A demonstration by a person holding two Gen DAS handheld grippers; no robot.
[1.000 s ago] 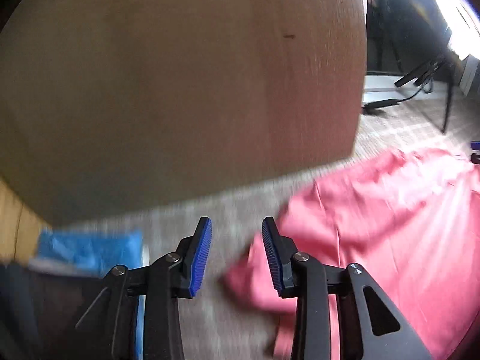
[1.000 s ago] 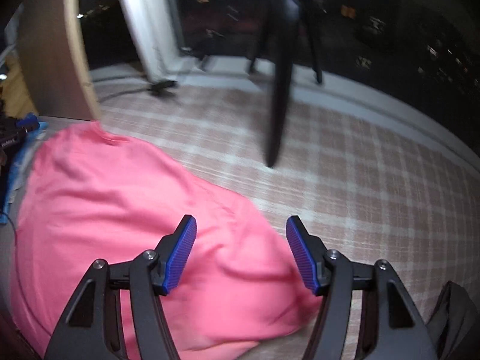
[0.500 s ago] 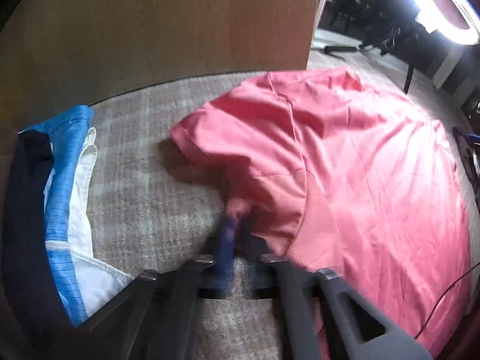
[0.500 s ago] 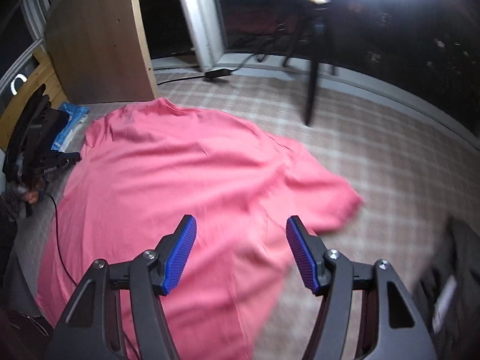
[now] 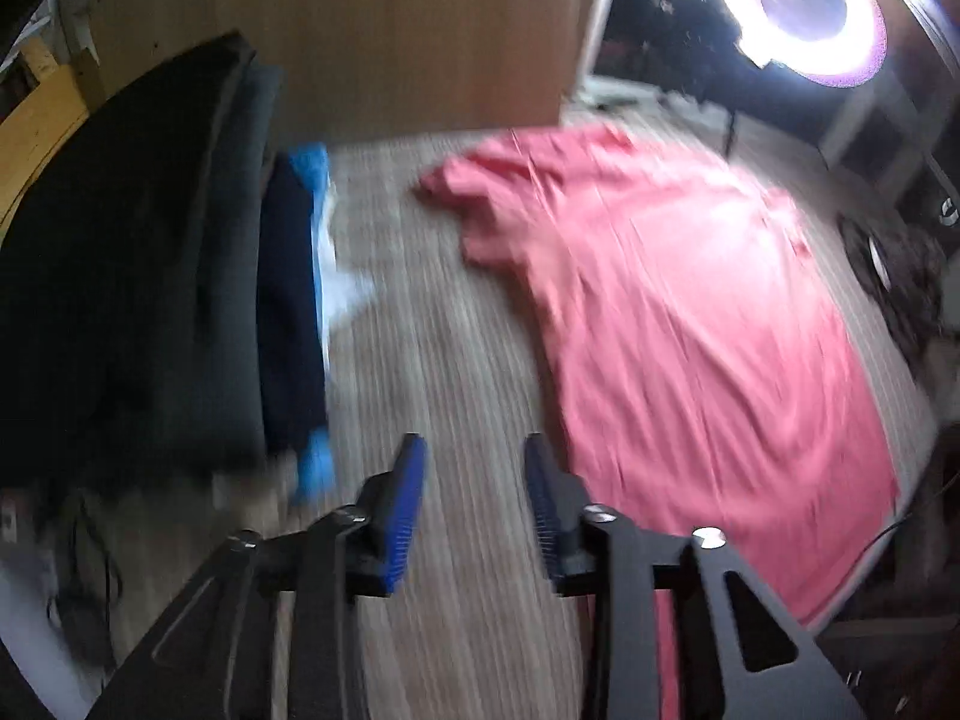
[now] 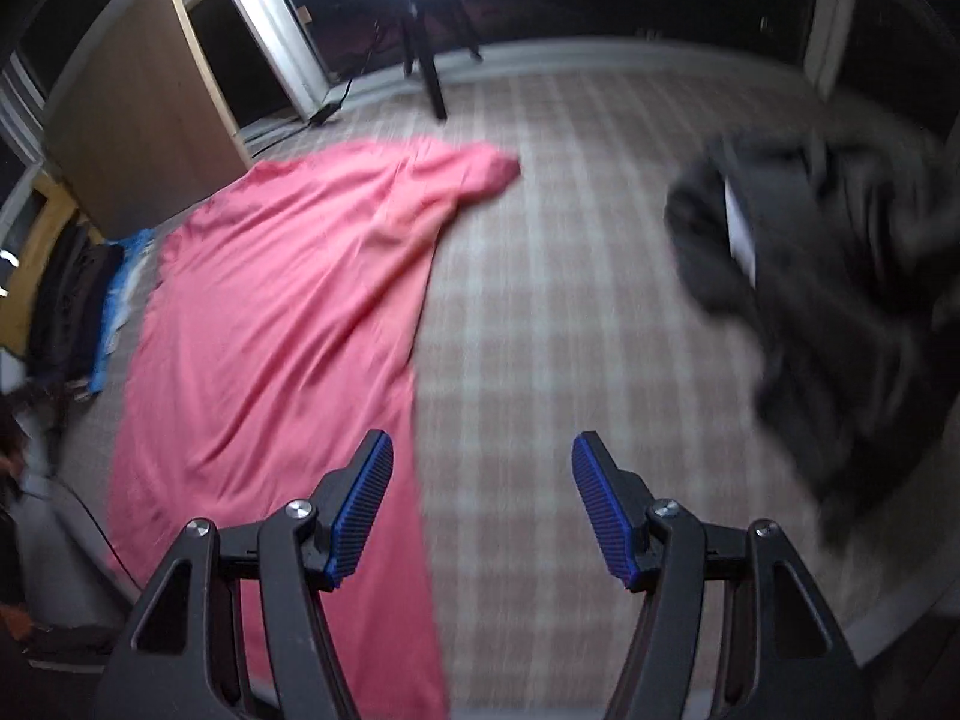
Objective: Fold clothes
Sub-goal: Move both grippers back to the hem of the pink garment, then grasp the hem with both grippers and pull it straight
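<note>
No brand, label or writing can be read anywhere; both views are smeared by motion blur. The pink T-shirt (image 5: 690,324) lies spread flat on the checked carpet (image 5: 432,360), filling the right half of the left wrist view, its long axis running from the upper centre of the frame down to the lower right, with one short sleeve (image 5: 462,192) pointing toward the upper left. In the right wrist view the same shirt (image 6: 270,324) fills the left half, its long axis running from the lower centre up toward the upper centre, and its other sleeve (image 6: 480,171) pointing to the upper right. The left gripper (image 5: 474,507) hangs over bare carpet just left of the shirt's edge, its blue-padded jaws opening with nothing between them. The right gripper (image 6: 483,507) stands wide apart and empty, its left pad over the shirt's edge and its right pad over carpet. A pile of dark clothes (image 5: 132,276) with a blue and white garment (image 5: 318,228) lies at the left; a dark grey garment (image 6: 840,300) lies at the right of the right wrist view. A wooden panel (image 5: 372,30) and a ring light (image 5: 804,6) stand beyond.
</note>
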